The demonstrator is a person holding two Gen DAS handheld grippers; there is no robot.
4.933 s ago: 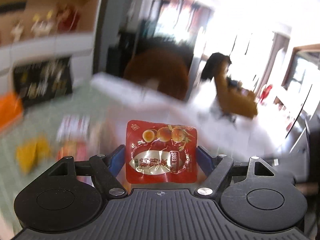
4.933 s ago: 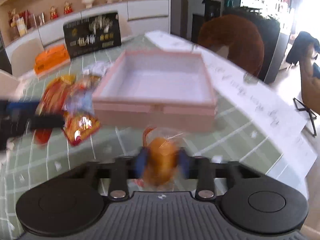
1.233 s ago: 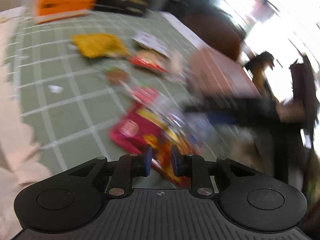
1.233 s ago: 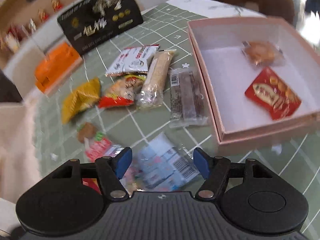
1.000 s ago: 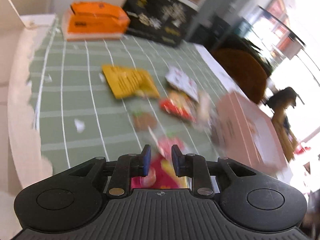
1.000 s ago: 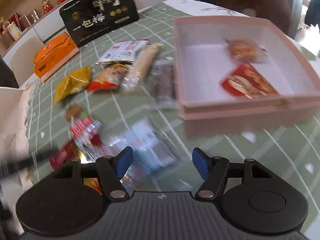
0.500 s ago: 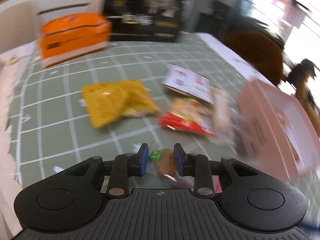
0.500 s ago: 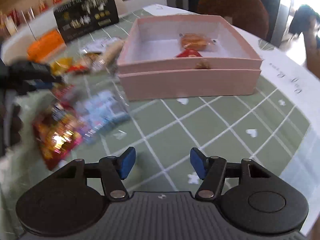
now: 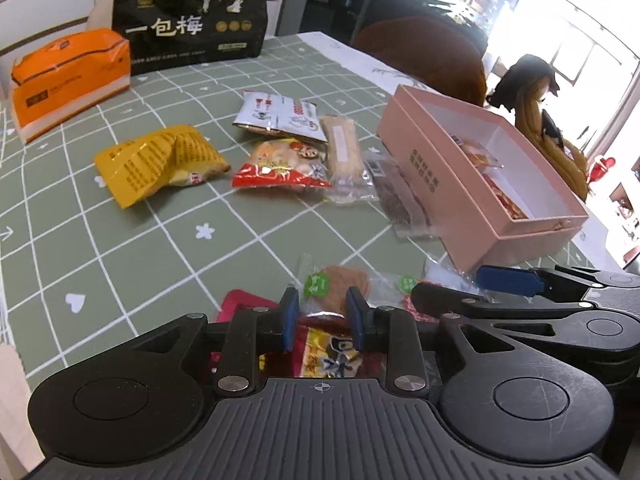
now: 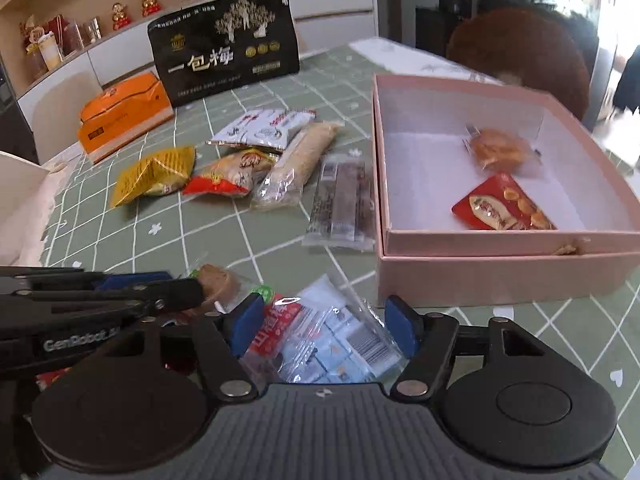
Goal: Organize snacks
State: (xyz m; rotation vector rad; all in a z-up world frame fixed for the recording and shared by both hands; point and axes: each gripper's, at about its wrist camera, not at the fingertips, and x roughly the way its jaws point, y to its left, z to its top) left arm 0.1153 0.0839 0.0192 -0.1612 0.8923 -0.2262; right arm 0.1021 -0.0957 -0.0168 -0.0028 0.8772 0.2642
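Left gripper (image 9: 322, 319) closing around clear-wrapped brown biscuit (image 9: 340, 285) at 12 o'clock, pads not pressing. Right gripper (image 10: 325, 327) opening, straddling crinkly blue-white packet (image 10: 336, 344); light, slippery film, crumbly inside — gripping mid-body.

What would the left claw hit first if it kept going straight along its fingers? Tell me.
Most likely the clear-wrapped brown snack with green labels, lying on the green checked tablecloth just beyond the left claw, whose jaws are closing with nothing pressed between them. Depth is uncertain, so the tips may meet the cloth instead.
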